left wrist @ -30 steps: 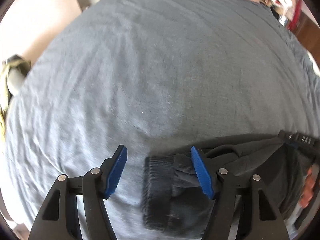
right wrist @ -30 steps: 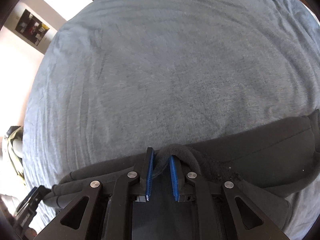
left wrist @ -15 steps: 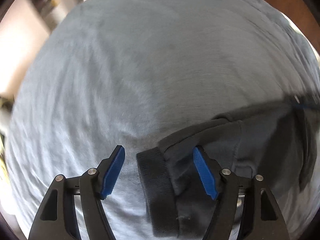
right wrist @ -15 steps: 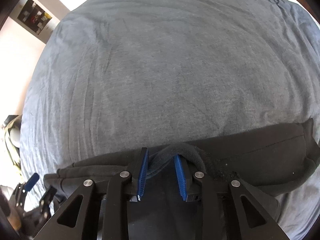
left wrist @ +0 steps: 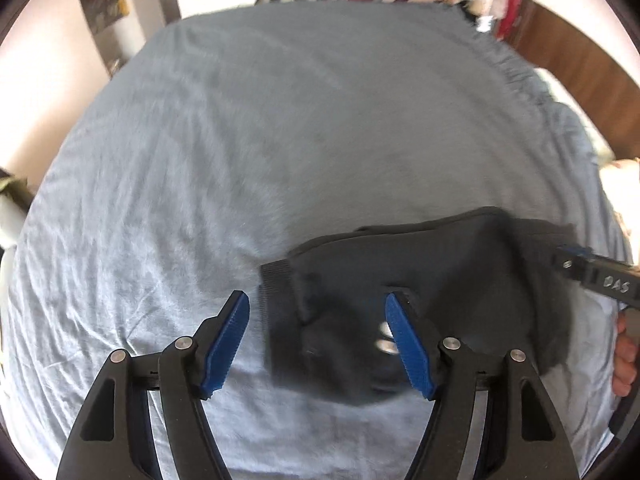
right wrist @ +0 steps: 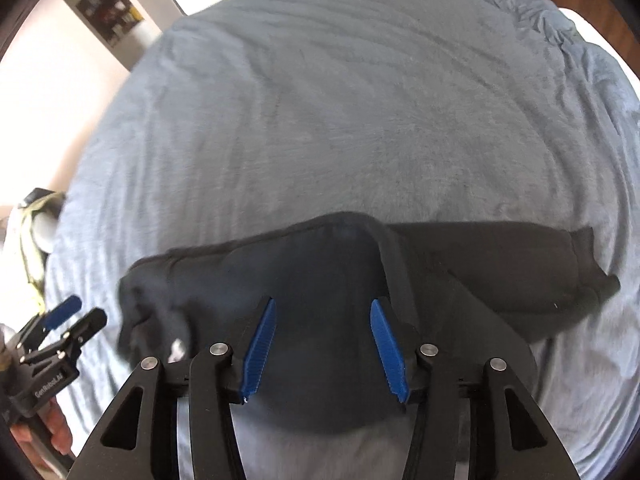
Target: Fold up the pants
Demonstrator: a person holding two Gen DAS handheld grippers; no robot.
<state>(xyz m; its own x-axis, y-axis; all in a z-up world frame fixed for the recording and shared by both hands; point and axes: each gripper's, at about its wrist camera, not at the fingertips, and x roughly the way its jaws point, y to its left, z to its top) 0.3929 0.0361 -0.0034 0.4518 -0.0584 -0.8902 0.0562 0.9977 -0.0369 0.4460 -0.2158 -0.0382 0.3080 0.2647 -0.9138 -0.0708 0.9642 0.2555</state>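
Only your right view showed the pants [right wrist: 340,280] whole on the bed [right wrist: 320,120]; your left gripper [left wrist: 318,340] and right gripper [right wrist: 322,344] hovered above them, fingers apart.

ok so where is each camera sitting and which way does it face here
Left wrist: on the left hand-held gripper, looking down along its open fingers at the pants' cuff on the bed; the right hand-held gripper shows at the right edge.
Right wrist: on the right hand-held gripper, open above the pants' middle; the left one and a hand show lower left.
Both share the pants, the bed and the other gripper.
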